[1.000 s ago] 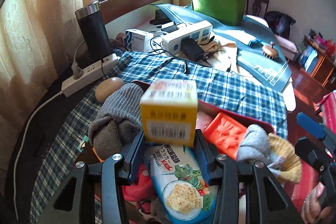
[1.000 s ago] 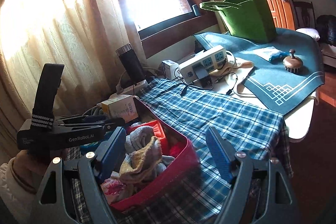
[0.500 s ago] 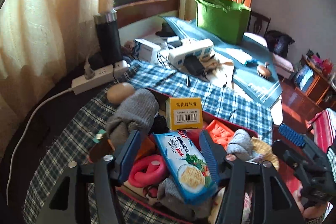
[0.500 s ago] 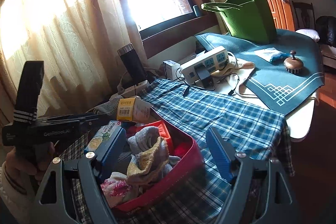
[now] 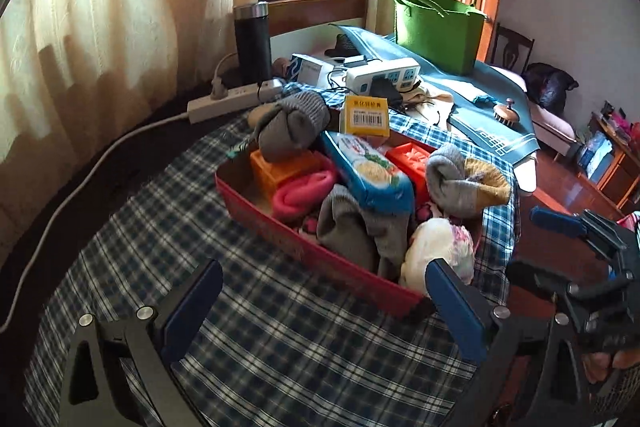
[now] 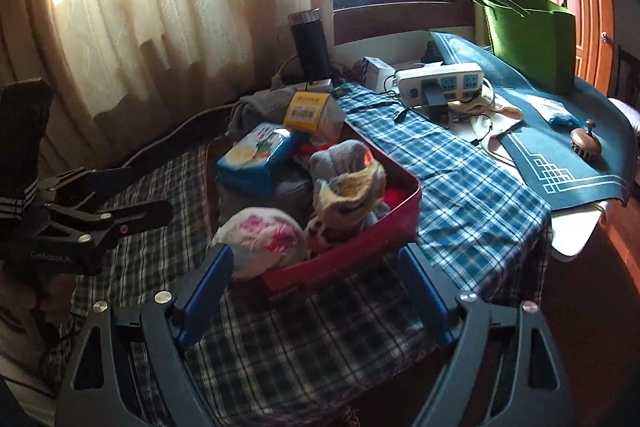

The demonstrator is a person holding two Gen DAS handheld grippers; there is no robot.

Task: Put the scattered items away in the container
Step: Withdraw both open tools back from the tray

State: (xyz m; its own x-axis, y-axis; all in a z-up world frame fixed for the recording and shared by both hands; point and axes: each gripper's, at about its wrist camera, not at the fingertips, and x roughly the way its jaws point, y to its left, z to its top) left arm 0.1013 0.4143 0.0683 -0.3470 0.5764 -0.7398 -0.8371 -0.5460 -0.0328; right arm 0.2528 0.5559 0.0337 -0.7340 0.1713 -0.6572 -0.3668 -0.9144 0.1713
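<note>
Released from the left gripper [image 5: 324, 311], whose jaws are opening empty, the cracker packet [image 5: 366, 171] now lies in the red container [image 5: 320, 255] beside the yellow box [image 5: 365, 115], while the right gripper [image 6: 316, 291] is opening, empty too.

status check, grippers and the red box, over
Left gripper and right gripper both opening, nothing between the jaws. Cracker pack lies on the heaped red box. Plaid cloth around it bare, nothing in the way.
</note>
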